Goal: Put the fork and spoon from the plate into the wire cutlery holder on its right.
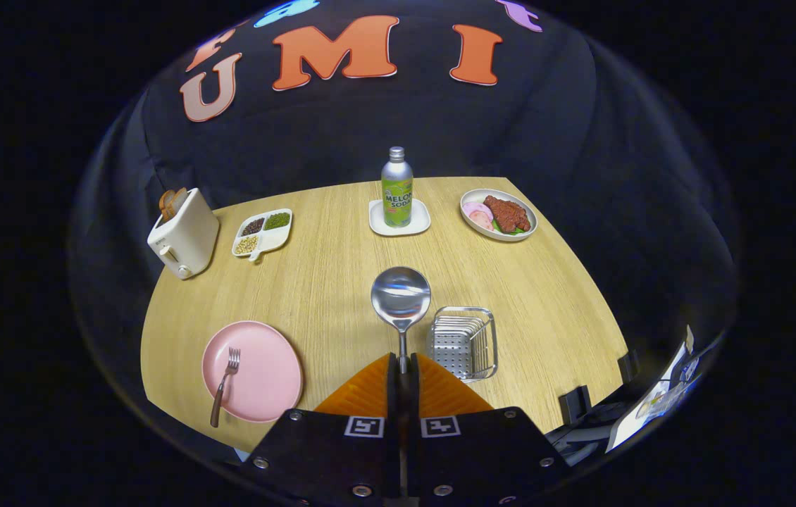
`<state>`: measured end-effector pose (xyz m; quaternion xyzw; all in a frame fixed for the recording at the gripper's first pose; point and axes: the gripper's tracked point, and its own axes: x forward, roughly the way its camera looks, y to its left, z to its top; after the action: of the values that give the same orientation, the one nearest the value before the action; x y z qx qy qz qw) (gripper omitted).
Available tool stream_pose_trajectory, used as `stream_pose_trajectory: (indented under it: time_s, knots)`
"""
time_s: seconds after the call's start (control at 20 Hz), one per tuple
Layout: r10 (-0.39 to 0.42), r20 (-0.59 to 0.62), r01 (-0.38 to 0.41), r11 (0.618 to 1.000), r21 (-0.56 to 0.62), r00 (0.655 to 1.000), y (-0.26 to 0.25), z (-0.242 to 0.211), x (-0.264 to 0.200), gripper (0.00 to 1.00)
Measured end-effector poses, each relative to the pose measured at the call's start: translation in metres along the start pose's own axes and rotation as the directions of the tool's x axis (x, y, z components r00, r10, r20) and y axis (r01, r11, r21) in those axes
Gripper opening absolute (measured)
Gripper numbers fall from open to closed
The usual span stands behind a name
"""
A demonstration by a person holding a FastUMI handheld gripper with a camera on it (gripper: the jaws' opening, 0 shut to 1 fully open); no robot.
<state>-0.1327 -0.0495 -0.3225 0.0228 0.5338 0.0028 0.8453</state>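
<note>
the spoon [401,299] is standing bowl-up at the frame's centre, its handle pinched between both fingers of the gripper [402,366], which is clenching it. the wire cutlery holder [463,342] is sitting just right of it. the fork [225,384] is lying on the pink plate [264,380] at lower left, all on the wooden table [327,282].
</note>
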Motion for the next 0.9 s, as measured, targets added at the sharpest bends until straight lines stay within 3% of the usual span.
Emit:
stream_pose_trajectory:
  time_s: [0.3, 0.55, 0.9]
  knots:
    - [-0.043, -0.097, 0.040, 0.999, -0.037, 0.994, -0.045, -0.013, 0.014, 0.05]
    - [-0.017, -0.208, 0.001, 0.997, -0.076, 0.978, -0.055, -0.026, 0.027, 0.05]
    - [-0.045, -0.314, -0.005, 0.988, -0.156, 0.948, -0.059, -0.037, 0.044, 0.05]
